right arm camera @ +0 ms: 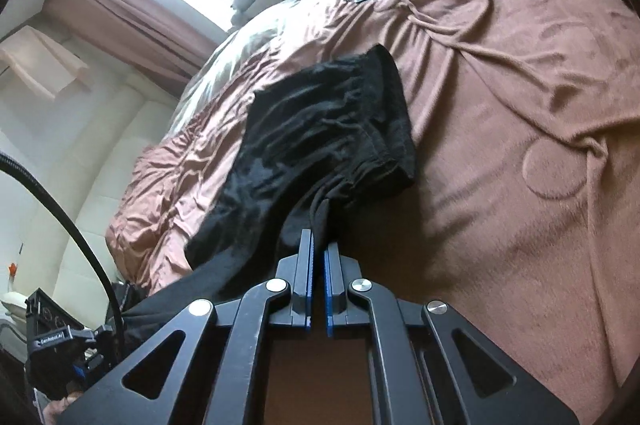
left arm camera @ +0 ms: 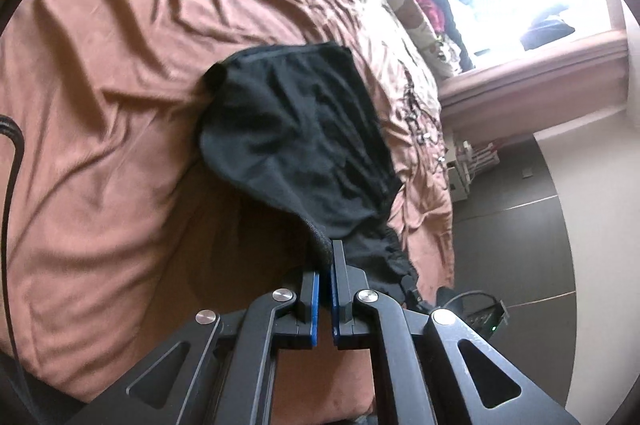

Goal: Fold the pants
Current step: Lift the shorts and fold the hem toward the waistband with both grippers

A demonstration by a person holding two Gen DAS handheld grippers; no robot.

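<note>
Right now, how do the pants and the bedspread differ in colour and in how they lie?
The pants are black; the bedspread is brown. The pants are partly lifted, one end pinched by the left gripper and another by the right gripper; the bedspread lies spread over the bed, untouched by either. Both are wrinkled cloth.

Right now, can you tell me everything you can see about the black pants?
The black pants are soft, wrinkly cloth, dark all over with stitched hems. They lie partly on the brown bedspread, with the far end resting flat and the near end lifted off it. The left claw is shut on one near edge, and the right claw is shut on another bunched bit. Between the claws the cloth sags. One stretch trails down over the bed's edge.
</note>
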